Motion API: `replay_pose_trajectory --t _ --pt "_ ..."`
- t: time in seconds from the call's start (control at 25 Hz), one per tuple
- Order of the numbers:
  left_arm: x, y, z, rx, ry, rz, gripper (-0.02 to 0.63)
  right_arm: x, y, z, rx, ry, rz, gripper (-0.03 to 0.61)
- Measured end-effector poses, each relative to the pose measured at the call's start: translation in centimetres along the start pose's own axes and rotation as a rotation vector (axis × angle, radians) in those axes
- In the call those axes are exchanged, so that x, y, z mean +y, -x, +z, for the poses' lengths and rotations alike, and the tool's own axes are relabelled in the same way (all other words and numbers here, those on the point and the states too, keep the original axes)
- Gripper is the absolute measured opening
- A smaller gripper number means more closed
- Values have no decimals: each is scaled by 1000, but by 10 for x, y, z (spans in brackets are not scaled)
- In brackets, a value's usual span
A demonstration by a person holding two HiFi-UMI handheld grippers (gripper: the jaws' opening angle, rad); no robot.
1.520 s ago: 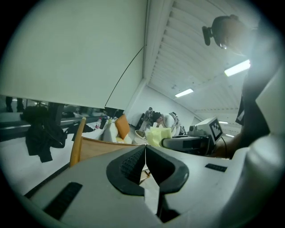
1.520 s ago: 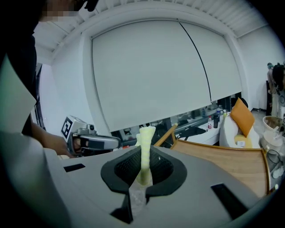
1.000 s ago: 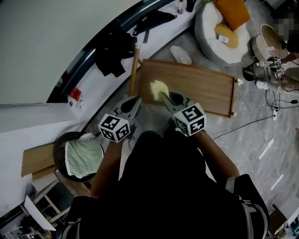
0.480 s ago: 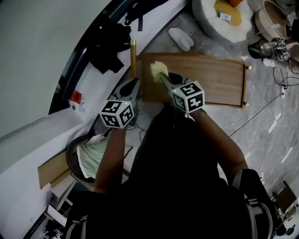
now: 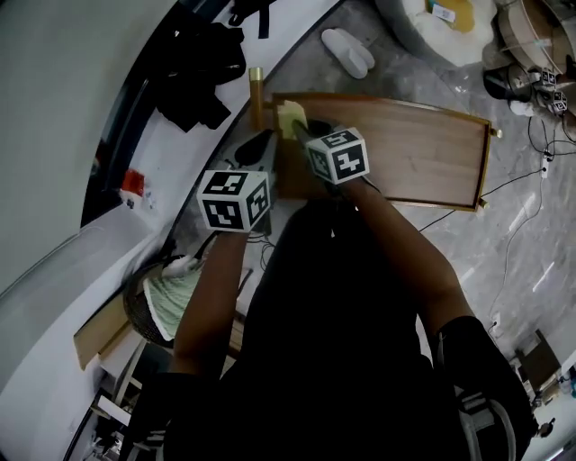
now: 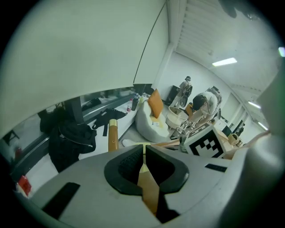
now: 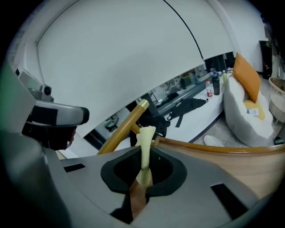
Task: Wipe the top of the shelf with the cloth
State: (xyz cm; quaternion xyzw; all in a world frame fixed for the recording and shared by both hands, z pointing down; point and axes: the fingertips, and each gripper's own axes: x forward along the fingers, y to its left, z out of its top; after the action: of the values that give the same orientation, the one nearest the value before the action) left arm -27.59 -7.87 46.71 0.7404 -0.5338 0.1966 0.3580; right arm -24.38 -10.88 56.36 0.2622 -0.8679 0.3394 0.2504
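Observation:
The shelf top (image 5: pixel 414 149) is a long brown wooden board with a raised rim, lying below me. My right gripper (image 5: pixel 297 128) is shut on a pale yellow cloth (image 5: pixel 289 116) at the board's left end, close to the corner. In the right gripper view the cloth (image 7: pixel 145 138) stands as a thin pinched strip between the jaws of the right gripper (image 7: pixel 144 155), with the shelf top (image 7: pixel 240 164) just beyond. My left gripper (image 5: pixel 259 146) hovers beside the board's left edge, off the wood. In its own view the left gripper (image 6: pixel 144 148) is shut and holds nothing.
A wooden post (image 5: pixel 256 93) with a brass cap rises at the shelf's left corner. A black jacket (image 5: pixel 193 63) lies on the white ledge behind. A round basket with a green towel (image 5: pixel 166 302) sits lower left. A white beanbag (image 5: pixel 432 27), a slipper (image 5: pixel 346 49) and cables lie on the floor.
My right gripper has carried the cloth leftward along the board to its left end near the post. The left gripper stayed beside it, and the head view has shifted.

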Motion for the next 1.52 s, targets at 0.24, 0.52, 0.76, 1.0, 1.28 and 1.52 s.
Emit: replay_pose_trajectory --t 0.24,0.52,0.76,1.0,1.28,1.52 --pt "13 -17 2 53 78 9 12 -22 -46 -16 57 2 -30 43" --pt "10 -15 11 39 89 -17 12 -37 -75 -28 125 -1 -81 43" --pt "0 -20 10 38 70 -41 12 -46 -85 -34 163 31 -123 43" --pt "-1 -25 9 45 67 -48 12 -49 -86 -33 168 78 -147 43" --pt "-20 -37 12 36 79 -79 12 -75 -62 -44 182 68 -191 43" --pt "-42 -63 4 59 107 -80 12 -105 -34 -49 193 53 -219 43"
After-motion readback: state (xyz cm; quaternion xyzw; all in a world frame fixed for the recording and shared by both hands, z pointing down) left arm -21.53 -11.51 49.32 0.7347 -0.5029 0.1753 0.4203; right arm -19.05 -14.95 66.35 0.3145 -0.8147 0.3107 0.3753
